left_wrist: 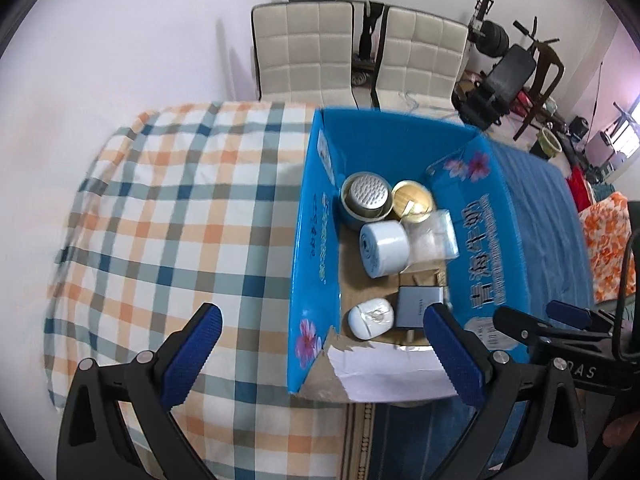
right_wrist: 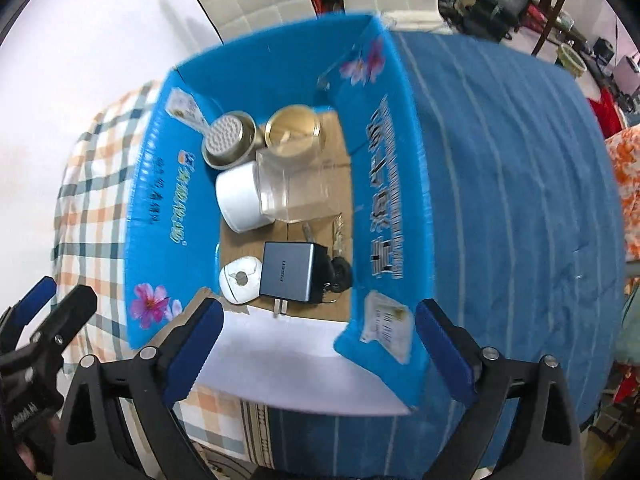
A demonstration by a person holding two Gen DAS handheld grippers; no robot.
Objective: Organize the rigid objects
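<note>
An open blue cardboard box [left_wrist: 314, 240] [right_wrist: 394, 200] stands on the bed where two covers meet. Inside it lie a metal cup with a perforated insert [right_wrist: 228, 140], a gold round tin [right_wrist: 292, 132], a white jar [right_wrist: 240, 196], a clear plastic box [right_wrist: 296, 188], a grey charger [right_wrist: 290, 276], a white oval case [right_wrist: 240, 280] and black keys [right_wrist: 340, 276]. My right gripper [right_wrist: 320, 342] hangs open above the box's near end, holding nothing. My left gripper [left_wrist: 324, 356] is open and empty over the box's near left corner. The left wrist view also shows the jar [left_wrist: 384, 248] and charger [left_wrist: 418, 304].
A plaid cover [left_wrist: 180, 220] lies left of the box and a blue striped cover [right_wrist: 520, 200] to its right. Two white padded chairs [left_wrist: 304, 52] stand behind the bed. Gym equipment [left_wrist: 504, 72] fills the far right. An orange flowered cloth [left_wrist: 608, 240] lies at the right edge.
</note>
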